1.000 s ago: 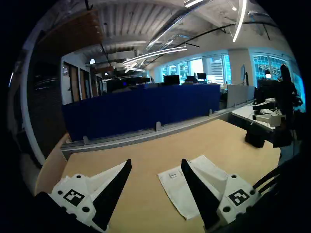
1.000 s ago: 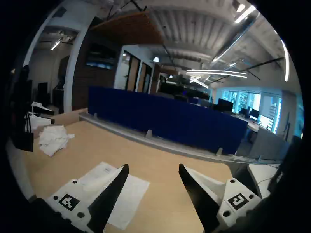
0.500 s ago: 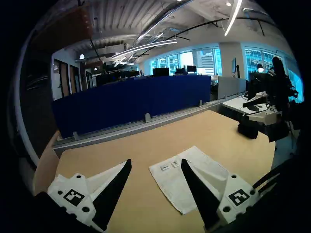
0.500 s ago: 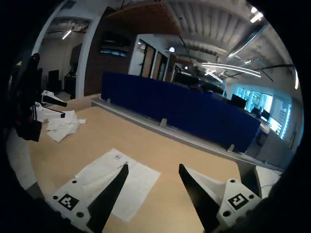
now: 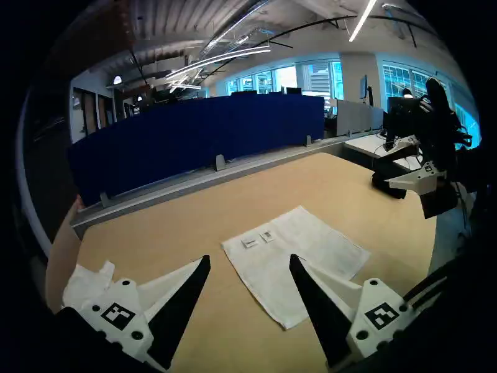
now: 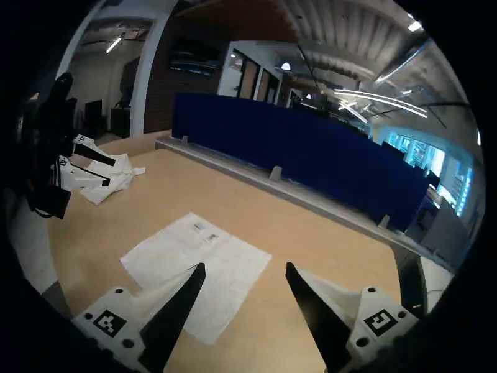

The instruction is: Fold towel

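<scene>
Left gripper view is showing the towel [image 5: 298, 248] lying flat just ahead of the left gripper [image 5: 248, 256], jaws released; right gripper [image 6: 244, 264] is hovering, jaws released.

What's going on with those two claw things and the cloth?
A person is holding two two-finger grippers over a wooden table. A white towel lies spread flat on it, not yet folded. The left gripper and right gripper hover near it, fingers open, holding nothing. A crumpled white cloth pile sits at the table's corner.
</scene>
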Demonstrator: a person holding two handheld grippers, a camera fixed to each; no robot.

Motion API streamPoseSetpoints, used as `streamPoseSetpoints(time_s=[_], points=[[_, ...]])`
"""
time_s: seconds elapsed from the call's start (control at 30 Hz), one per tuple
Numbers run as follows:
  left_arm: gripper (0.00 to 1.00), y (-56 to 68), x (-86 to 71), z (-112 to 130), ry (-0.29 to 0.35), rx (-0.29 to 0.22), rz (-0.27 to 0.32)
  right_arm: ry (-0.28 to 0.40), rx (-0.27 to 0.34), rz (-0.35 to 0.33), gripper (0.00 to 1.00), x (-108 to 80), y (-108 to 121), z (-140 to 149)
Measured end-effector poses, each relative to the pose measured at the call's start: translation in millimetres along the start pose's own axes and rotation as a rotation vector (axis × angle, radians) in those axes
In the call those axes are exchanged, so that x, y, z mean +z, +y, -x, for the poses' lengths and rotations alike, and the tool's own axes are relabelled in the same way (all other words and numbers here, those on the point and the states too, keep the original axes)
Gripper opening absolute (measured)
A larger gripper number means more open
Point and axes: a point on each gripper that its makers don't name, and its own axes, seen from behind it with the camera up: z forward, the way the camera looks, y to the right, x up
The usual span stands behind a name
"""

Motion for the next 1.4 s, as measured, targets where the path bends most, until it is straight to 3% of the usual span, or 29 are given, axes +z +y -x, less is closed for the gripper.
streamPoseSetpoints(time_s=[0.37,0.67,1.07,1.4], points=[[0.94,24.1,28.0,62.3,-0.114,0.003,0.061,-0.095,0.001,-0.031,1.0,27.0,-15.5,64.3],[0.94,36.2,44.0,112.0,-0.217,0.015,0.098,-0.167,0.001,-0.07,1.0,41.7,-29.0,111.6],[0.94,50.1,53.6,155.3,-0.323,0.016,0.148,-0.265,-0.011,-0.109,1.0,41.8,-42.0,163.3],[0.94,63.0,56.1,177.6,-0.393,0.024,0.188,-0.332,-0.003,-0.144,0.99,38.6,-51.5,197.0]])
